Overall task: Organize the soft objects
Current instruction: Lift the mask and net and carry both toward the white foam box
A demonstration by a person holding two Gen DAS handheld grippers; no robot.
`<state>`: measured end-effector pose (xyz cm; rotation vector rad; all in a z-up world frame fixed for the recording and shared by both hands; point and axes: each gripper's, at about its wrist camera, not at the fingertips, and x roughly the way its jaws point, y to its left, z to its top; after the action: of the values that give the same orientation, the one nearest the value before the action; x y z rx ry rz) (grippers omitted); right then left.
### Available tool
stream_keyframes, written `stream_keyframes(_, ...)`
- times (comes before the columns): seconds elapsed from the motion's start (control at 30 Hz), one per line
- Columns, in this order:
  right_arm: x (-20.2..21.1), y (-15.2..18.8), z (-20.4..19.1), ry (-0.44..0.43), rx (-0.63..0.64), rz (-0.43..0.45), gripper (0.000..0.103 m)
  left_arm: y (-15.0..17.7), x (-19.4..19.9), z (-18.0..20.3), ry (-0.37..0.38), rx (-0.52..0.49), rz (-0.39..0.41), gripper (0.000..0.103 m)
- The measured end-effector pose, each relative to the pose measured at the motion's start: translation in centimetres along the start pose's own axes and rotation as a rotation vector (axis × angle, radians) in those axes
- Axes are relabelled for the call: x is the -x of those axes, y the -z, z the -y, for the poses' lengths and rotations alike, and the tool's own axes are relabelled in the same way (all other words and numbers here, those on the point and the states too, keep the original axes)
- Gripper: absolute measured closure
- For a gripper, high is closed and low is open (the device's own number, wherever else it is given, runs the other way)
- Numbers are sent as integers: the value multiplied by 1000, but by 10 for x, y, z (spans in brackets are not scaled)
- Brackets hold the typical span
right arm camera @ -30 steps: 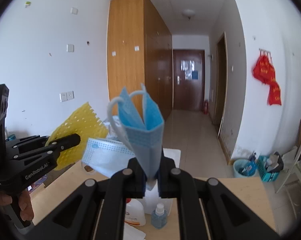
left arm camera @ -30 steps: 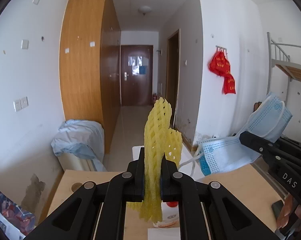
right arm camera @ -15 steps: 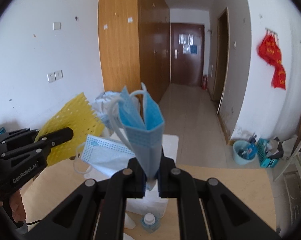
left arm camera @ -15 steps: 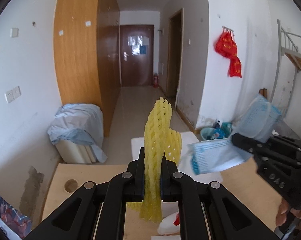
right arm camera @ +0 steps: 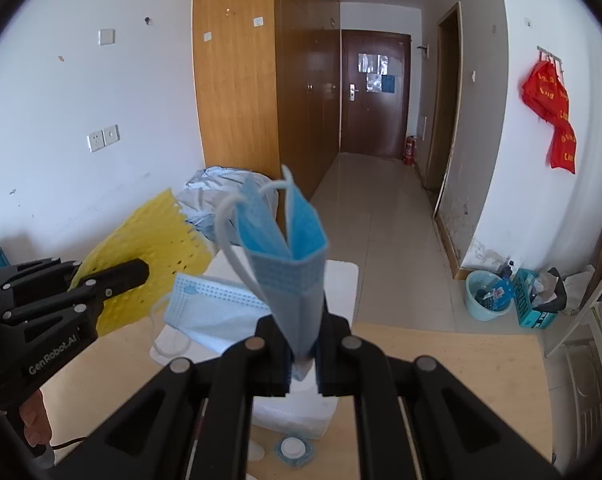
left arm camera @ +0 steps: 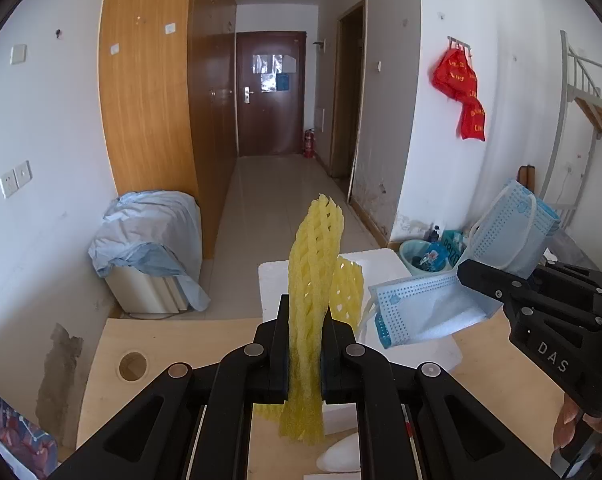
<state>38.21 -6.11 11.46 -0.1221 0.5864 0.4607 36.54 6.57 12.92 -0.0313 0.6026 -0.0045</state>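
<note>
My left gripper (left arm camera: 306,320) is shut on a yellow foam net sleeve (left arm camera: 315,272) that stands upright between its fingers; the sleeve also shows in the right wrist view (right arm camera: 149,268). My right gripper (right arm camera: 303,332) is shut on blue face masks (right arm camera: 285,256), one folded upright and one hanging to the left (right arm camera: 213,312). In the left wrist view the masks (left arm camera: 441,300) hang from the right gripper (left arm camera: 477,276), close beside the net. Both are held above a white foam box (left arm camera: 273,280) at the far edge of the wooden table (left arm camera: 169,336).
A spray bottle top (left arm camera: 341,458) and a small capped bottle (right arm camera: 293,448) stand on the table below the grippers. The table has a round cable hole (left arm camera: 133,365). Beyond are a covered appliance (left arm camera: 149,240), a bin (right arm camera: 487,296) and a hallway.
Both grippers have tilted downward and moved forward over the table. The foam box and table top now fill more of the view. Both grips are unchanged.
</note>
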Motion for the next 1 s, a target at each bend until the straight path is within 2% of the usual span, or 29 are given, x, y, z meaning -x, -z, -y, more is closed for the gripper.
stream_keyframes(0.7, -58, 10, -6, -18, 36, -140, 92, 1, -12, -15, -12, 42, -2, 93)
stream_keyframes(1.0, -60, 9, -3, -16, 25, -147, 92, 2, -16, -17, -15, 42, -7, 93)
